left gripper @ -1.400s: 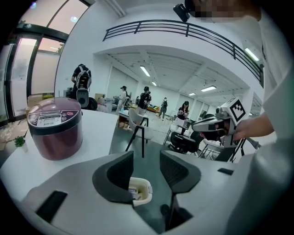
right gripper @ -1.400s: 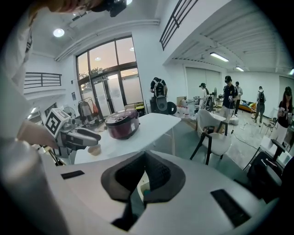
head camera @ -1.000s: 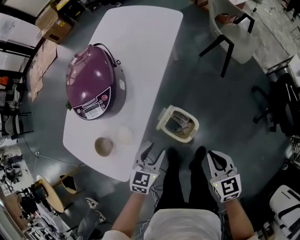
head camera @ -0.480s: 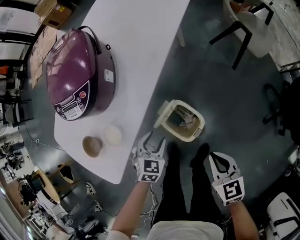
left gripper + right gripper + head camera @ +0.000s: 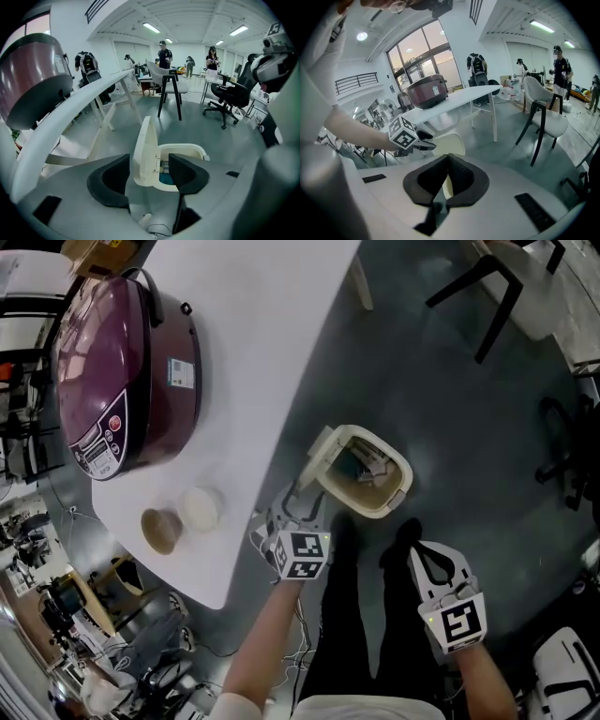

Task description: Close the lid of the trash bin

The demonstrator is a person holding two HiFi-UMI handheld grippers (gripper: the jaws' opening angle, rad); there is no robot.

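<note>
Down on the grey floor [image 5: 450, 409], just off the table's long edge and ahead of the person's feet [image 5: 342, 542], one cream bin [image 5: 375, 510] stands with its one lid [image 5: 319, 457] tipped upright on the table side. Its mouth is uncovered and some rubbish [image 5: 361, 470] shows inside, so the closing is not yet done.

The left gripper [image 5: 298, 507] hangs low just beside the lid, angled down toward it. Its jaws have just been opening and stand spread wide. In the left gripper view the upright lid is framed in the gap, with neither pad pressing on it. That spread looks meant to take the lid's edge, or to get behind it and swing it down over the rim.

The right gripper [image 5: 433, 563] sits back by the person's right leg, well apart from the bin, its jaws clenched together on nothing. It seems to be spare in a one-handed job: two grippers, one at work.

Beside the bin, the one white table [image 5: 272, 343] carries one purple cooker [image 5: 112, 371], its top down. Near the table's end sit two small bowls, a brown bowl [image 5: 160, 531] and a white bowl [image 5: 200, 509], both well apart from the bin.

Two chairs, a white chair [image 5: 530, 296] and a black office chair [image 5: 567, 456], stand off across the floor.
</note>
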